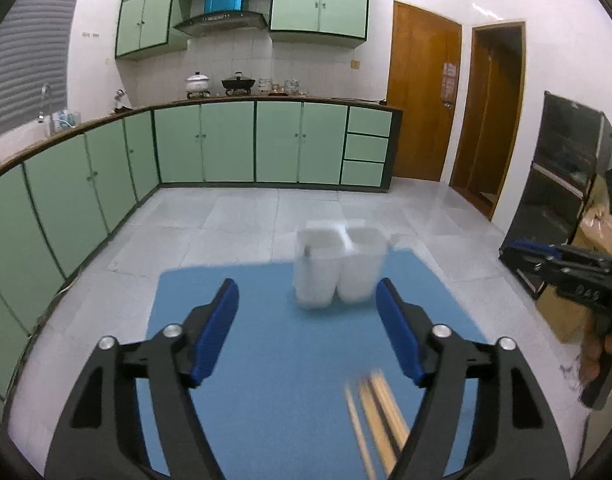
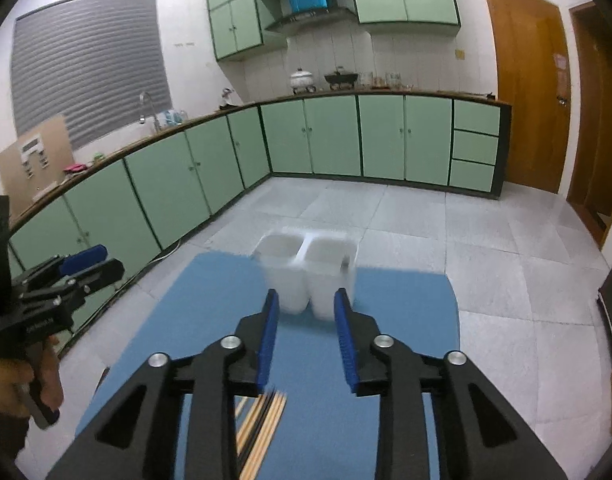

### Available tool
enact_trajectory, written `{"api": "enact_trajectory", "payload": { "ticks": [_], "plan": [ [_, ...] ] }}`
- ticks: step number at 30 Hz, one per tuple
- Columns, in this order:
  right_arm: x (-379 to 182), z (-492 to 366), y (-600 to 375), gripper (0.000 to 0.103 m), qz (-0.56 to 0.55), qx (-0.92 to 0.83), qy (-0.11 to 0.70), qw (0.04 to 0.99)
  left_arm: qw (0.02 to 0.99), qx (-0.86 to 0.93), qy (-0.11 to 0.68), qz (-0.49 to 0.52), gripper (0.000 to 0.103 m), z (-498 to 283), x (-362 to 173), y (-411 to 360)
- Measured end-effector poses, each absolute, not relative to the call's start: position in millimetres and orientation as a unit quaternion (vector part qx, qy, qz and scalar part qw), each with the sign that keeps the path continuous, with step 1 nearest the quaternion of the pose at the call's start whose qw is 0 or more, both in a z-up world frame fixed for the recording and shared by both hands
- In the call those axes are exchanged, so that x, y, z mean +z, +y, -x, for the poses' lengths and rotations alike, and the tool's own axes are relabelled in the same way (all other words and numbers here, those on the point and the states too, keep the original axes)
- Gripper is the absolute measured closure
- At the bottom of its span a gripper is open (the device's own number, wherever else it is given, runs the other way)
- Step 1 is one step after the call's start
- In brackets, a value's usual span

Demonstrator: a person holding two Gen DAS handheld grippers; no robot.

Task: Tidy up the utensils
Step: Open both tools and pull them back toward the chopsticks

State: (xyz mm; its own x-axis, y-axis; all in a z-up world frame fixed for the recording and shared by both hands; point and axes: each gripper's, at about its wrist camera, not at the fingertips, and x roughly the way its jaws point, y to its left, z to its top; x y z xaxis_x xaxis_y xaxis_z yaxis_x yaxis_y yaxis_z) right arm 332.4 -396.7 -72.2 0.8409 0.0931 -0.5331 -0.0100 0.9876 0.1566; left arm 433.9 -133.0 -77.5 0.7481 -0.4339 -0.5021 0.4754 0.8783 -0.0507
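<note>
We see an evenly lit room under soft, cool indoor light, with a faint glossy sheen on the floor tiles [image 1: 242, 216] and on the wooden door [image 2: 526, 92]. Both fisheye views bend the cabinets [image 1: 206, 144] into curves and darken to black at the corners. Motion blur smears the white containers [image 1: 338, 268] and the chopsticks [image 1: 374, 420], while the far wall stays fairly sharp. Shadows are weak and diffuse.

Left gripper [image 1: 307, 336]: black angular frame, blue ribbed pads, silver round screws.
Right gripper [image 2: 306, 340]: showed the same black linkage, blue pads, silver screws.
Hand [image 2: 22, 376]: wrapped a black grip handle.
</note>
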Motion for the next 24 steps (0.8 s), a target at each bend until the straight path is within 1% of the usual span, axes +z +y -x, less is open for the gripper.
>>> {"api": "enact_trajectory", "payload": {
  "ticks": [3, 5, 8, 10, 11, 14, 16, 19, 20, 21, 24],
  "plan": [
    [-108.2, -266.9, -377.5, 0.069, -0.074, 0.016, 0.282, 0.956, 0.934, -0.236, 0.266, -0.048, 0.029, -366.6, -114.8, -106.7],
    [-143.1, -226.1, -361.4, 0.069, -0.084, 0.008, 0.293, 0.952, 0.933, -0.231, 0.274, -0.048, 0.027, -332.9, -139.9, -93.8],
    [-192.4, -187.1, -336.0, 0.069, -0.083, -0.003, 0.318, 0.945, 0.926, -0.234, 0.294, -0.043, 0.026, -291.5, -181.4, -81.7],
    [-221.2, -180.4, -323.3, 0.069, -0.098, 0.003, 0.347, 0.933, 0.921, -0.225, 0.316, -0.048, 0.026, -279.3, -204.0, -77.5],
    [-235.2, -179.5, -315.0, 0.069, -0.101, 0.004, 0.362, 0.927, 0.917, -0.224, 0.33, -0.034, 0.026, -274.5, -214.1, -73.8],
    [-258.2, -182.6, -295.5, 0.07, -0.097, 0.012, 0.382, 0.919, 0.915, -0.218, 0.34, -0.012, 0.026, -265.4, -227.0, -67.1],
    [-265.7, -186.8, -287.6, 0.07, -0.081, 0.01, 0.386, 0.919, 0.916, -0.215, 0.338, -0.012, 0.026, -261.4, -231.3, -65.2],
    [-266.5, -192.4, -280.8, 0.07, -0.054, 0.005, 0.37, 0.927, 0.917, -0.214, 0.337, -0.016, 0.026, -258.2, -237.0, -68.0],
    [-267.8, -193.8, -281.2, 0.073, -0.048, 0.002, 0.368, 0.929, 0.916, -0.214, 0.338, -0.018, 0.025, -257.0, -240.2, -70.3],
    [-267.4, -197.0, -283.4, 0.079, -0.046, -0.001, 0.367, 0.929, 0.915, -0.214, 0.342, -0.019, 0.025, -258.3, -243.6, -72.1],
    [-268.6, -197.5, -295.1, 0.089, -0.056, -0.007, 0.365, 0.929, 0.91, -0.218, 0.352, -0.023, 0.025, -258.5, -252.2, -80.2]
  ]
}}
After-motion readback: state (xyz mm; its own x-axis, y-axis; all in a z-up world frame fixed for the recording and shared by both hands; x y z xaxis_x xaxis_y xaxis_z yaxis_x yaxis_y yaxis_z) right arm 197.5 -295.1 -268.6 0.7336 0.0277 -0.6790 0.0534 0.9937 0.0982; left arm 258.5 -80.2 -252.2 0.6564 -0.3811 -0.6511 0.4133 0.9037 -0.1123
